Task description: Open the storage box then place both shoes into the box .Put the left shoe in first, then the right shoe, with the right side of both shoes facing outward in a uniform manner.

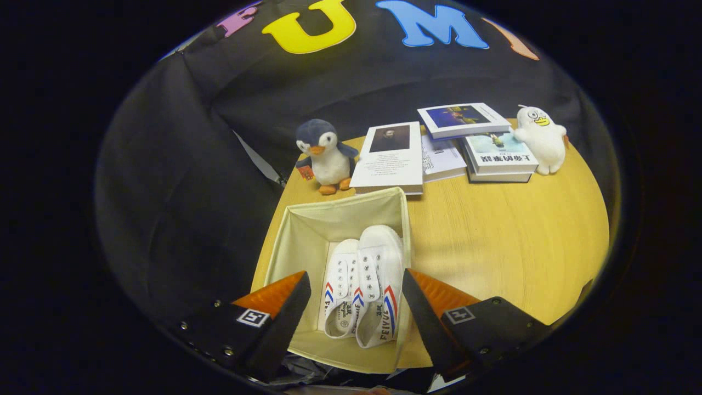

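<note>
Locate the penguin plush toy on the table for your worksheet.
The penguin plush stands on the wooden table, just beyond the open storage box and beside a white book, far ahead of the open gripper.

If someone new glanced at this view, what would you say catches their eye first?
Probably the pair of white shoes lying side by side in the open cream storage box, seen between the tool's open orange fingers, which grip nothing. Next, beyond the box on the wooden table, the penguin plush, the books and a white duck plush.
</note>
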Demonstrator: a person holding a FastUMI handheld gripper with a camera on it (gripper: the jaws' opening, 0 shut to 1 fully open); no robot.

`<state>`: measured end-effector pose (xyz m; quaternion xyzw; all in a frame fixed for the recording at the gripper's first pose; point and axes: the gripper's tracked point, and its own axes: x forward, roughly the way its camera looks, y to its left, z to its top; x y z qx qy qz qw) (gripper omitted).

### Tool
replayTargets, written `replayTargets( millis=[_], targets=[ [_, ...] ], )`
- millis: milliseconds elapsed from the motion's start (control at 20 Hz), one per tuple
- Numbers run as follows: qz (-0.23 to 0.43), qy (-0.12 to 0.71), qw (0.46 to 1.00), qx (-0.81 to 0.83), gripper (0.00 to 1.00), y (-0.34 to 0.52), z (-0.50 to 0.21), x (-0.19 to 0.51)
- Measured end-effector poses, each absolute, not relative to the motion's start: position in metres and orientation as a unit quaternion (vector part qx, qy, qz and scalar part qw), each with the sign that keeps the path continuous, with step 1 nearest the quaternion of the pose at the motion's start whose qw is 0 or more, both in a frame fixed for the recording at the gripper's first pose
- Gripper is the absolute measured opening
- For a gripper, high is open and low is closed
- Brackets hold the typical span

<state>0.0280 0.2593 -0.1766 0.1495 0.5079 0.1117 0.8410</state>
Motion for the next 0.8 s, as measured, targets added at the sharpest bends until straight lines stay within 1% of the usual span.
replayTargets(
  millis=[300,450,800],
  targets=[
    [0.118,0.452,0.872,0.146,1.00,0.234,-0.139,0.032],
    [0.105,0.413,0.896,0.128,1.00,0.195,-0.114,0.033],
    [0.050,0.323,0.941,0.086,0.99,0.086,-0.062,0.031]
  ],
)
